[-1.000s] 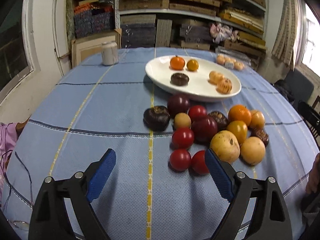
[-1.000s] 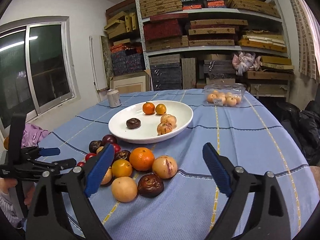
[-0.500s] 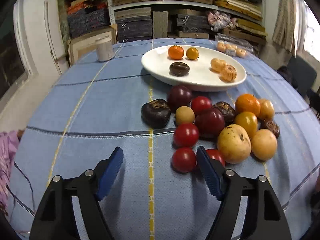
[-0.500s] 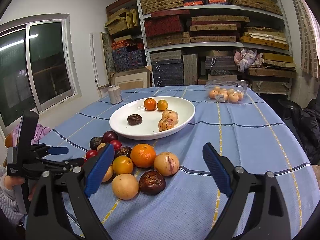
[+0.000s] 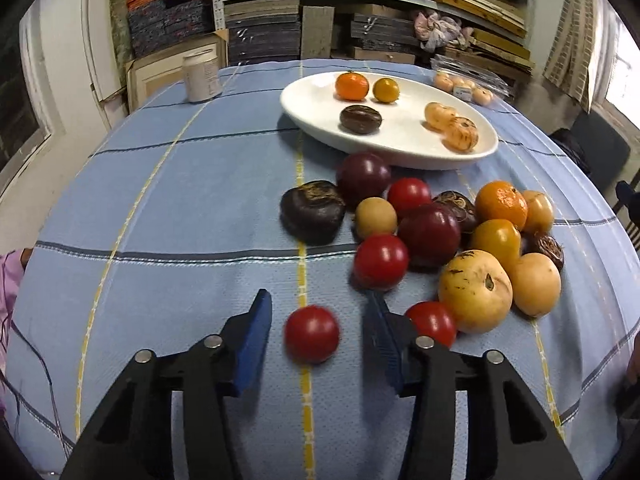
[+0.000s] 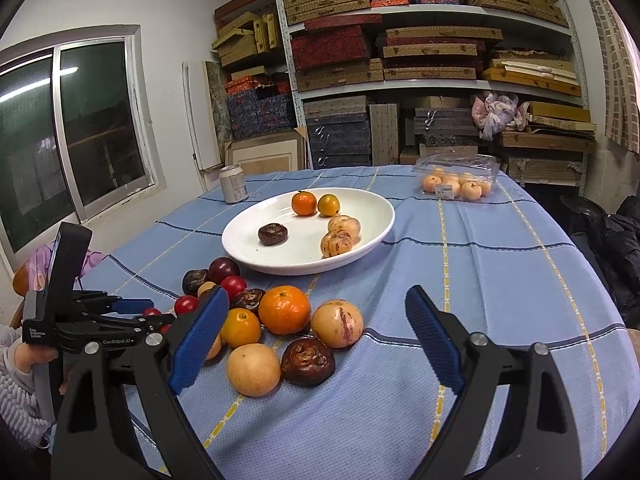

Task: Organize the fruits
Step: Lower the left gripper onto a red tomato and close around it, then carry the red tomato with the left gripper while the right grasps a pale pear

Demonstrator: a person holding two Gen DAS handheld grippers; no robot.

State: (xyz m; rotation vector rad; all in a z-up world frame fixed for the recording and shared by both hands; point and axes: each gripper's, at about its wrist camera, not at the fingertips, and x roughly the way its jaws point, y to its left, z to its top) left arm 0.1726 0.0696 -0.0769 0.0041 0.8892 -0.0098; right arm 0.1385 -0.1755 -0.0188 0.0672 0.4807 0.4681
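Left gripper [image 5: 316, 334]: the jaws are closing, with a red cherry tomato [image 5: 311, 334] between the blue pads; gaps show on both sides, so no grip is made. Right gripper [image 6: 316, 338]: jaws spread wide, holding nothing, with the fruit heap just ahead of its left finger.

Judged handling: the tomato is light, smooth and round with a thin skin, likely to roll or squirt out. Take it across its widest girth with gentle pressure.

The white plate [image 5: 308, 114] lies well ahead of the left fingers, past the heap, and carries five fruits.

Surface: a table under a blue checked tablecloth [image 5: 180, 200], soft and slightly textured. A can [image 5: 201, 76] stands far ahead to the left of the fingers.

Room: shelves [image 6: 432, 60] of stacked boxes behind the table; a window [image 6: 72, 128] on the left wall.
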